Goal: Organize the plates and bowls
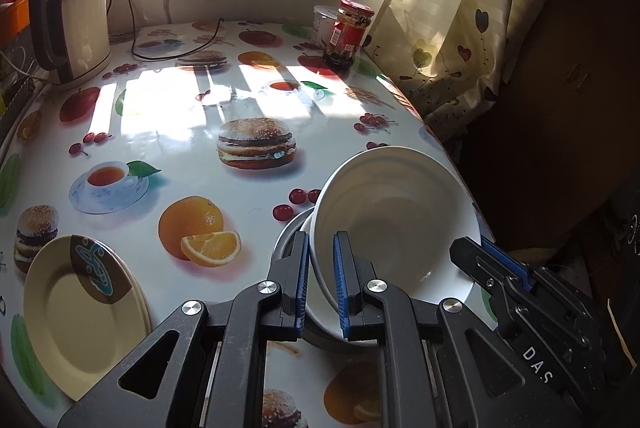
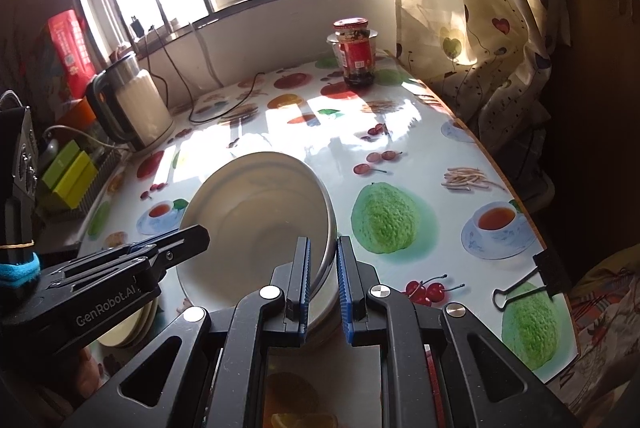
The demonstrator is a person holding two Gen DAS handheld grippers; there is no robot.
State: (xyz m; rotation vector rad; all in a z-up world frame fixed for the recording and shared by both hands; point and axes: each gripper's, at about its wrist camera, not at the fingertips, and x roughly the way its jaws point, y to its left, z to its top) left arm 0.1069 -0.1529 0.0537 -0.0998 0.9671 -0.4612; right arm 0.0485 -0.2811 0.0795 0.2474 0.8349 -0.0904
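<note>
A white bowl (image 1: 392,220) hangs tilted over a grey metal bowl (image 1: 287,234) near the table's right edge. My left gripper (image 1: 322,268) is shut on the white bowl's left rim. My right gripper (image 1: 480,248) pinches the opposite rim. In the right wrist view the white bowl (image 2: 256,212) fills the centre, with the metal bowl's rim (image 2: 330,240) tight against its right side. There my right gripper (image 2: 324,268) is shut on that side, and my left gripper (image 2: 192,234) bites the left rim. A cream plate (image 1: 80,312) with a brown patch lies to the left.
The table (image 1: 192,132) wears a glossy food-print cover. A kettle (image 1: 76,24) with its cord stands at the back left; a red-lidded jar (image 1: 348,32) and a white tub are at the back right. A curtain (image 1: 452,28) hangs past the right edge. A binder clip (image 2: 532,280) grips that edge.
</note>
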